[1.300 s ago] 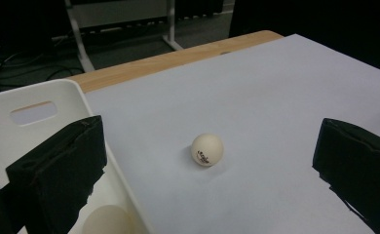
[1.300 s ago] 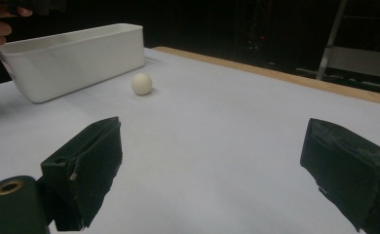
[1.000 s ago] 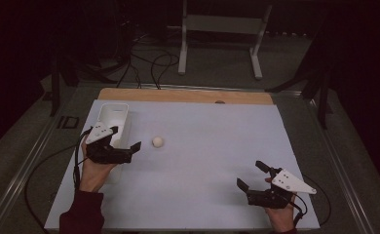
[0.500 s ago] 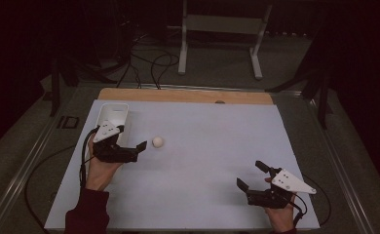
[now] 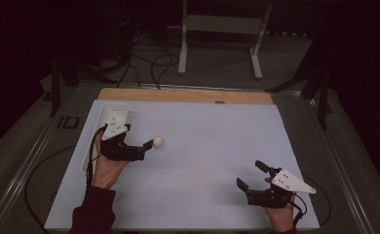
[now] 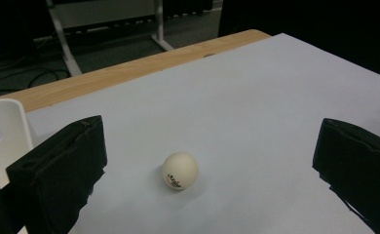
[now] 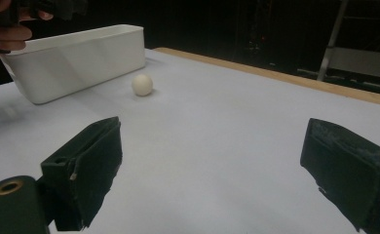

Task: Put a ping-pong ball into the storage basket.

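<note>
Now, at the far left you have the white tray [image 5: 114, 113] standing on the pale sheet [image 5: 207, 146] that covers the table; your left hand [image 5: 107, 163] is just beside the tray's long side, and it holds the left gripper [image 5: 146, 146] with the jaws wide apart, pointing to the right; the small white ball [image 5: 157, 142] lies on the sheet just in front of these jaws, and in the left gripper view the ball [image 6: 179, 170] sits between the two black pads without touching either; the middle of the sheet is bare; at the near right corner your right gripper [image 5: 249, 175] rests low over the sheet, its jaws also spread open and holding nothing; it is well apart from the ball and it looks toward it and the tray [image 7: 76, 56].
</note>
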### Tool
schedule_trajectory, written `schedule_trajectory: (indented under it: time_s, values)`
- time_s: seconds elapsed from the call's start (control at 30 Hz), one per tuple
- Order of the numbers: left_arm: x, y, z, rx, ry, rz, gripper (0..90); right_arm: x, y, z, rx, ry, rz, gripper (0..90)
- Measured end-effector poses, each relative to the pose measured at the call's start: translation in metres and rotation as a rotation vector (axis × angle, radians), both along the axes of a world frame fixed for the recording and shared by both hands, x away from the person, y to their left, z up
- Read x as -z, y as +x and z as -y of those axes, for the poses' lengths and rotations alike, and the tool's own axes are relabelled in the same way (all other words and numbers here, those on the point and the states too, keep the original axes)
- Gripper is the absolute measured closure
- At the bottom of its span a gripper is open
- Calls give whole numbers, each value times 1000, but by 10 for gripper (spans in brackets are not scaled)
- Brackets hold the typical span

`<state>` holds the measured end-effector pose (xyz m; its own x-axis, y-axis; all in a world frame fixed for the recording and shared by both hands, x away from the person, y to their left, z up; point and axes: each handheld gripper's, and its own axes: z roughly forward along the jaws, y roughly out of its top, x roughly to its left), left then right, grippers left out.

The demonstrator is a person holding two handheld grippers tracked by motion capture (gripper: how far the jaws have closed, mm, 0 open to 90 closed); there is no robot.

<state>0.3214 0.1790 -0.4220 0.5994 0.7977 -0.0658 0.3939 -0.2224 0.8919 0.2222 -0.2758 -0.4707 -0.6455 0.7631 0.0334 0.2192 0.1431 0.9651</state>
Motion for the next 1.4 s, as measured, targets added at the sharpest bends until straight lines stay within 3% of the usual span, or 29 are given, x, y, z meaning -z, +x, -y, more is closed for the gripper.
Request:
schedule_trajectory:
  time_s: [1.4]
  values:
    - [5, 11, 34, 21, 9, -1, 0, -1, 0, 0, 0, 6, 1, 74]
